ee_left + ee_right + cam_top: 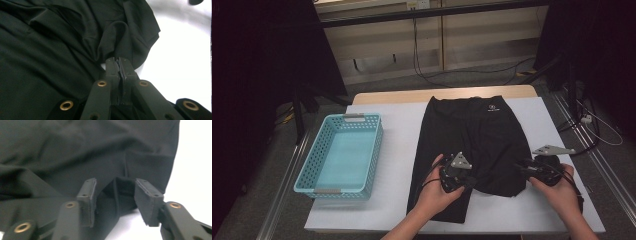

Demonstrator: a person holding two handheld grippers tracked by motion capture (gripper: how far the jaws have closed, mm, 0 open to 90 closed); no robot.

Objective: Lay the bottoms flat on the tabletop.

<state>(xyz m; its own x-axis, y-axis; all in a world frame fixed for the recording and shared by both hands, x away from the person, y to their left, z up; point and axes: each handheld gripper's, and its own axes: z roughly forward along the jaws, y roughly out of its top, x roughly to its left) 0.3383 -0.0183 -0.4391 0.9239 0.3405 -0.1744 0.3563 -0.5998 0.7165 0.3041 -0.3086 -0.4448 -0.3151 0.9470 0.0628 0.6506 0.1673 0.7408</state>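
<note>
A black garment (477,130) with a small white logo (492,107) lies spread on the white table cover (402,130), waistband at the far side. My left gripper (471,181) is at the garment's near edge. In the left gripper view it (118,61) is shut on a pinched fold of the black cloth (50,50). My right gripper (520,170) is at the garment's near right corner. In the right gripper view its jaws (115,185) stand apart around the hem of the cloth (87,150), and the pads do not press on it.
A light blue perforated basket (314,176) stands empty on the left of the table. A strip of bare white cover (557,125) runs along the right of the garment. Cables lie on the floor beyond the far edge (442,94).
</note>
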